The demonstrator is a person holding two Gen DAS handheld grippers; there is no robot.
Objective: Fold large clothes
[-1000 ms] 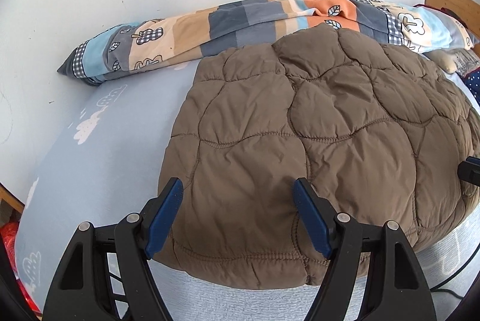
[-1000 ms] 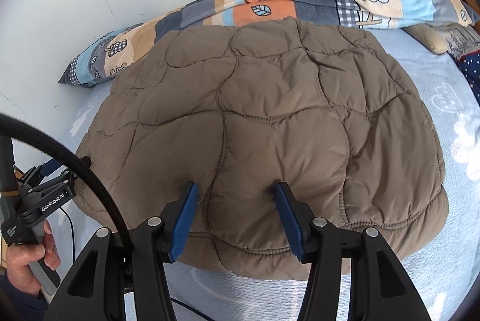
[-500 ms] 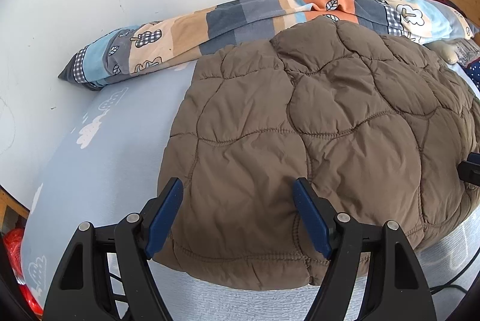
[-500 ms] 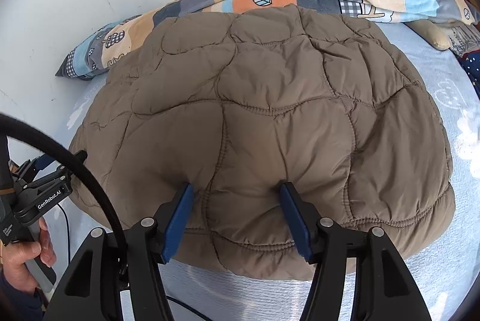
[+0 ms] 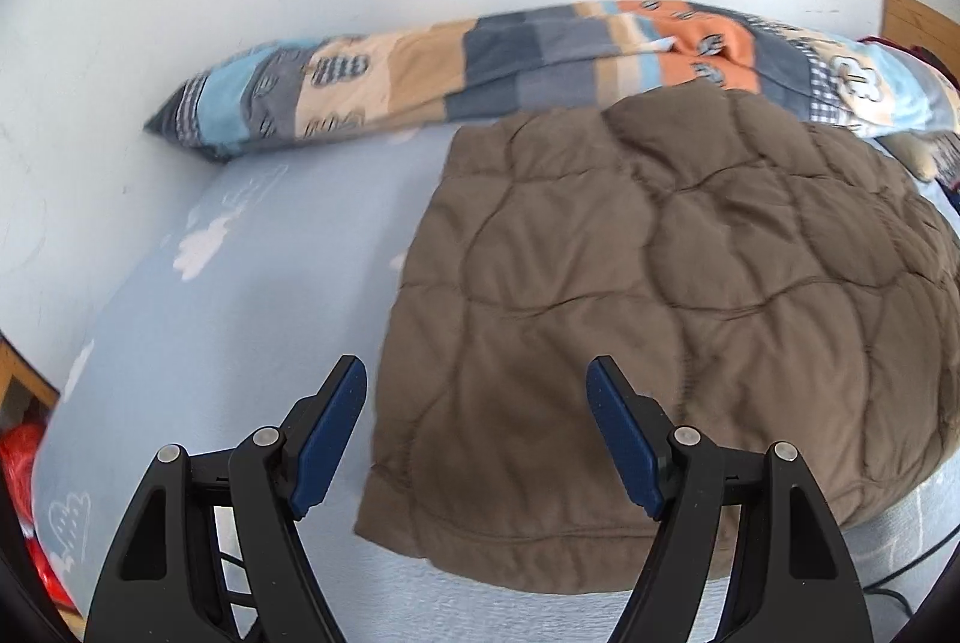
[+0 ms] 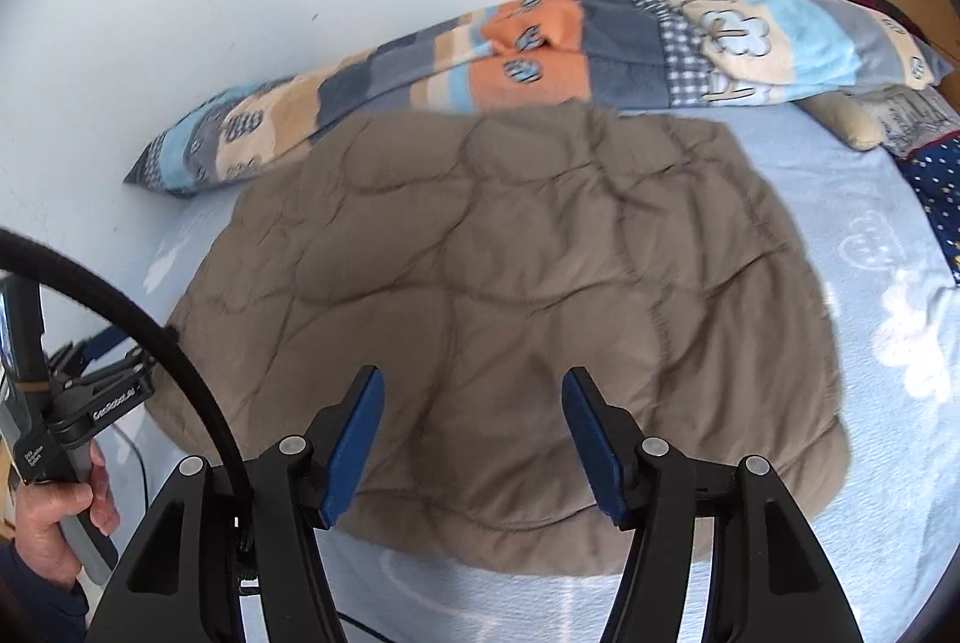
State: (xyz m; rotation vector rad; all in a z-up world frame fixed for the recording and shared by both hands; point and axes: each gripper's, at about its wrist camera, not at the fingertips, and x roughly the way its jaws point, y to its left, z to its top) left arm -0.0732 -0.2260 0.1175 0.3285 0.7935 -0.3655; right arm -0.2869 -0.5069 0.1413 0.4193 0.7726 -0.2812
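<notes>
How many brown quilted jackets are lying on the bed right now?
1: the brown quilted jacket, folded, on the light blue bed sheet, in front of the patchwork blanket.

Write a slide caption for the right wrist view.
Right gripper open above the near edge of a folded brown quilted jacket on a light blue bed sheet, patchwork blanket behind.

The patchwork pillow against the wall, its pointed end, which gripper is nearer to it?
Left. The left gripper hovers over the brown quilted coat's edge on the side where the patchwork pillow's pointed end lies; the right gripper hangs over the coat's middle, farther along.
</notes>
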